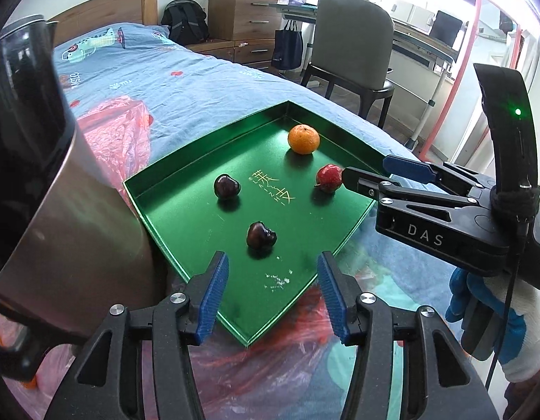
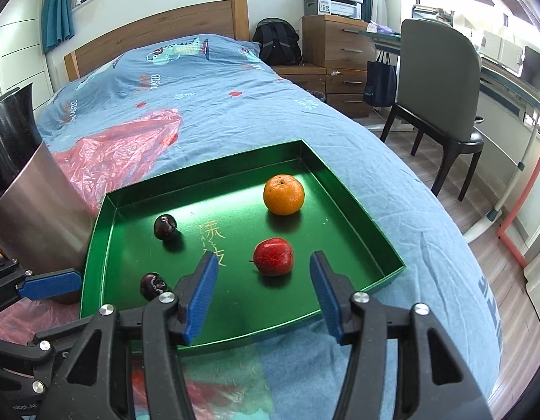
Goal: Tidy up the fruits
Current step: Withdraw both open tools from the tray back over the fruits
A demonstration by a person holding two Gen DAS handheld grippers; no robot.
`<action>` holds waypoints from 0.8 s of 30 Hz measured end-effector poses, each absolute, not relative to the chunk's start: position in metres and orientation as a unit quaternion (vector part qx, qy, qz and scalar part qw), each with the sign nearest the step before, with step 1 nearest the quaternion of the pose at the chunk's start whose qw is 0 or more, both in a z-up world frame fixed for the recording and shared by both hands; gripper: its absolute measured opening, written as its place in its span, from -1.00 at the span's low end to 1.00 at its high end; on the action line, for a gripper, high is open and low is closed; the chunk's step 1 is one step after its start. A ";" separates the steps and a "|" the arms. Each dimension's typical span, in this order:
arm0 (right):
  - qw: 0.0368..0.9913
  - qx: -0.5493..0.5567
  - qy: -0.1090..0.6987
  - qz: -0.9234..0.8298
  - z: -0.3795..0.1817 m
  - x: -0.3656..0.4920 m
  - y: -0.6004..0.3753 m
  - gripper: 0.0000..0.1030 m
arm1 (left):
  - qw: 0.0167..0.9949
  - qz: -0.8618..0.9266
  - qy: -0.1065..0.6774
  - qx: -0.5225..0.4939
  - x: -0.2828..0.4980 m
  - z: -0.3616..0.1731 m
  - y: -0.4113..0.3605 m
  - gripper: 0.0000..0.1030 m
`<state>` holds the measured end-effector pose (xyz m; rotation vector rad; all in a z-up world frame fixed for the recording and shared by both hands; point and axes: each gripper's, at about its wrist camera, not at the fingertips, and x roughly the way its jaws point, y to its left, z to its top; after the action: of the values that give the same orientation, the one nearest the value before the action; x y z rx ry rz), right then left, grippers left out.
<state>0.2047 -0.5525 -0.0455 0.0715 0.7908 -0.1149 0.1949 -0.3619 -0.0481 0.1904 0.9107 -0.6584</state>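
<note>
A green tray (image 1: 186, 171) (image 2: 382, 241) lies on the bed. In it sit an orange (image 1: 303, 139) (image 2: 283, 194), a small red apple (image 1: 328, 178) (image 2: 273, 256) and two dark cherries (image 1: 227, 186) (image 1: 261, 235) (image 2: 165, 226) (image 2: 152, 285). My left gripper (image 1: 271, 266) hangs open above the near cherry, nothing between its blue pads. My right gripper (image 2: 263, 271) is open too, its pads apart on either side of the red apple and clear of it. Seen from the left wrist, the right gripper's fingers (image 1: 410, 168) reach in from the right beside the apple.
A tall metal bin (image 1: 70, 217) (image 2: 32, 217) stands at the tray's left edge. Red plastic bags (image 1: 119, 122) (image 2: 123, 150) lie on the blue bedspread (image 2: 217, 105). A gloved hand (image 1: 487, 315) holds the right gripper. A chair (image 2: 441, 80) and wood floor are beyond the bed's right side.
</note>
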 end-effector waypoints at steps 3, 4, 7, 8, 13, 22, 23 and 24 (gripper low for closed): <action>0.921 0.036 0.384 -0.057 -0.039 0.191 -0.544 0.99 | 0.844 -0.309 0.429 0.089 0.183 -0.042 -0.352 -0.03; 0.920 0.036 0.385 -0.058 -0.038 0.186 -0.541 0.99 | 0.845 -0.308 0.428 0.090 0.179 -0.041 -0.348 -0.03; 0.917 0.037 0.391 -0.061 -0.037 0.173 -0.534 1.00 | 0.850 -0.299 0.424 0.095 0.167 -0.037 -0.337 -0.02; 0.917 0.038 0.393 -0.061 -0.037 0.169 -0.530 1.00 | 0.851 -0.296 0.424 0.094 0.163 -0.037 -0.332 -0.02; 0.913 0.040 0.403 -0.057 -0.039 0.147 -0.513 1.00 | 0.856 -0.279 0.425 0.092 0.143 -0.039 -0.306 -0.02; 0.911 0.040 0.410 -0.031 -0.035 0.110 -0.468 1.00 | 0.863 -0.248 0.432 0.081 0.108 -0.036 -0.245 -0.02; 0.912 0.040 0.408 -0.027 -0.033 0.106 -0.462 1.00 | 0.864 -0.242 0.434 0.076 0.105 -0.035 -0.236 -0.02; 0.912 0.039 0.407 -0.023 -0.031 0.104 -0.457 1.00 | 0.866 -0.235 0.436 0.071 0.103 -0.034 -0.226 -0.02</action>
<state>0.1039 -0.4571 -0.0312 0.0806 0.8383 -0.0465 0.1026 -0.2263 -0.0339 0.1492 0.9126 -0.4925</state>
